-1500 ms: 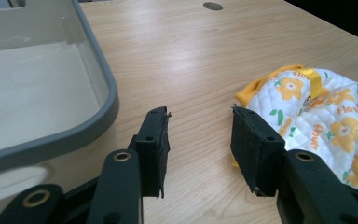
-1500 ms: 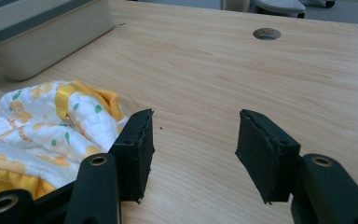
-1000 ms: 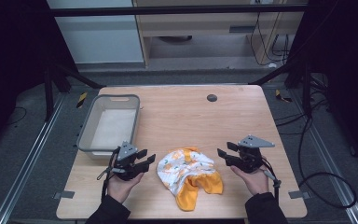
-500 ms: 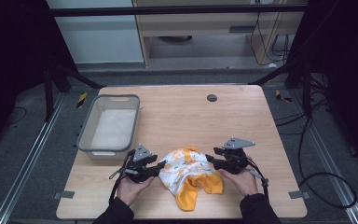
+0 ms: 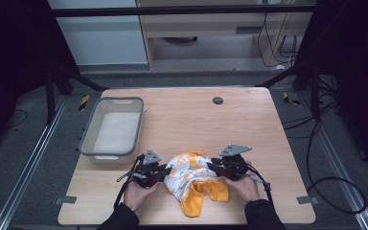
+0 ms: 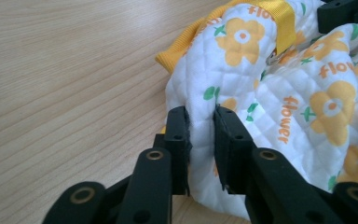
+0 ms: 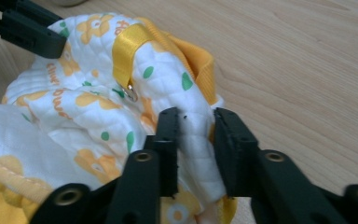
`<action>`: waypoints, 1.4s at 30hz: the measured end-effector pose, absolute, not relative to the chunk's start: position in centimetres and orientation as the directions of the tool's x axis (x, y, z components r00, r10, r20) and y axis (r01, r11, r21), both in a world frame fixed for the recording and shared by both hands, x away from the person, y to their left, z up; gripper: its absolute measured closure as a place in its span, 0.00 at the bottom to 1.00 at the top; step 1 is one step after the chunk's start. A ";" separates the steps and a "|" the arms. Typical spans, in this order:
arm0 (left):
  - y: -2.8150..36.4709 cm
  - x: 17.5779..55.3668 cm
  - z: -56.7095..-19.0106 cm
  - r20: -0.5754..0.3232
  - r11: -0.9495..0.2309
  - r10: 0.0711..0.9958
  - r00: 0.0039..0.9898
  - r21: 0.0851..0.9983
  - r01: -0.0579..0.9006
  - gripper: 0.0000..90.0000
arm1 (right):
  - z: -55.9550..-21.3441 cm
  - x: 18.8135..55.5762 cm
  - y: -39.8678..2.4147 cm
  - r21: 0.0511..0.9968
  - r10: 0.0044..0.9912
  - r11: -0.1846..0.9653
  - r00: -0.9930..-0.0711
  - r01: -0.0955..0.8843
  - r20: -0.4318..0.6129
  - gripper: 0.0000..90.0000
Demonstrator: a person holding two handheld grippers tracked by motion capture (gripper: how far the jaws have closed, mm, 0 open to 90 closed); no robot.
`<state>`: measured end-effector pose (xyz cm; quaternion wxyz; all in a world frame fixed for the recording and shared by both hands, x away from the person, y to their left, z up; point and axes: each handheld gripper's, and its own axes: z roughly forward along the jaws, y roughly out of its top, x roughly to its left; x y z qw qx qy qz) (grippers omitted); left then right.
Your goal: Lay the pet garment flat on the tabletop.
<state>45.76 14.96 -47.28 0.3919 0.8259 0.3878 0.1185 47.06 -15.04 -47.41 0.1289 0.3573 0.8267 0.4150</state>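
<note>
Where the high view blurs, both tongs pinch quilted cloth.

Garment between tongs, right of bin

Wooden table, grey tub, floral garment

- Black two-jaw left gripper, flat rectangular jaw pads, brass-ringed pivot holes, small screw holes.
- Matching black right gripper, grey three-cornered plate on top.
- Thin black cable trailing from each.
- Dark long sleeves at both wrists.
</note>
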 end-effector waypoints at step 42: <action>15.3 45.3 -44.9 -0.048 -0.383 0.737 0.674 0.792 0.475 0.50 | -46.0 45.3 -18.0 0.840 0.702 0.343 -0.709 0.421 0.068 0.77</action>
